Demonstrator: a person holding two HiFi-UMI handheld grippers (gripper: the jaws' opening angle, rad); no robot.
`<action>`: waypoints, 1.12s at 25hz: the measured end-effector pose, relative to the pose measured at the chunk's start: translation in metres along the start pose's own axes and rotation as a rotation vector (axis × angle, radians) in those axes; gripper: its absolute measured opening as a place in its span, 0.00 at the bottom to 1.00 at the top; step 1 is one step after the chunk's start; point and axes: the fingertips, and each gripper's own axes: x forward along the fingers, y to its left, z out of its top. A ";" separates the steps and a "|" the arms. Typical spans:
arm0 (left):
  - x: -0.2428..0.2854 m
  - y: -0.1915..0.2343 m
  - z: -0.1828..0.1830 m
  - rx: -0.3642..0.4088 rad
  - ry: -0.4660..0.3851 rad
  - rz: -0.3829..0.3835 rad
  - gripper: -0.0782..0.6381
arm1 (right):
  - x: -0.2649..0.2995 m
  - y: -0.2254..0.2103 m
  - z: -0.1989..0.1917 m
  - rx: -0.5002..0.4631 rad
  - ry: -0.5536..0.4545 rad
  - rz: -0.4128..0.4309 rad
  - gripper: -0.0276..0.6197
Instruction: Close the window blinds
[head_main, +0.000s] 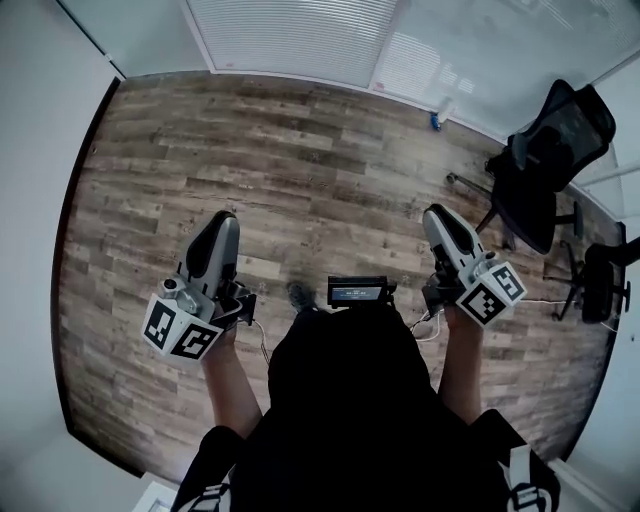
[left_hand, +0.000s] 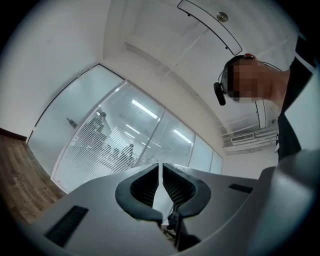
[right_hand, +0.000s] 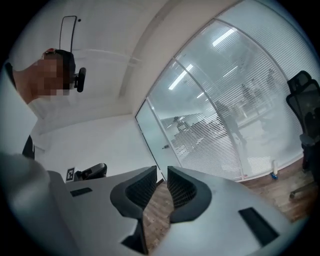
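The left gripper is held low in front of the person and points up the room toward the blinds. Its jaws are pressed together with nothing in them. I think that is because there is nothing to grab yet. The blinds hang on the far wall, well apart from both tools, with a wide stretch of wood floor between. The right gripper is held the same way on the other side, and its jaws are together and empty too. It looks like the person is only facing the window from across the room, so the job has hardly begun.

The head view shows how much floor lies ahead. It also shows a small blue bottle by the wall and a black chair off to the right. It does not show which way the slats are turned. The left gripper view does: lights and dark shapes show through them, so the blinds are open. The right gripper view shows the same see-through slats, with a glass door beside them.
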 end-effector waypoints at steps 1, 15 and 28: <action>0.000 0.011 0.003 -0.001 0.003 -0.003 0.16 | 0.011 0.002 -0.005 0.006 0.007 -0.004 0.15; 0.020 0.115 0.008 -0.005 0.072 0.072 0.15 | 0.152 -0.009 -0.032 0.055 0.099 0.074 0.15; 0.153 0.168 0.028 0.130 0.149 0.167 0.15 | 0.279 -0.098 0.050 0.074 0.035 0.218 0.15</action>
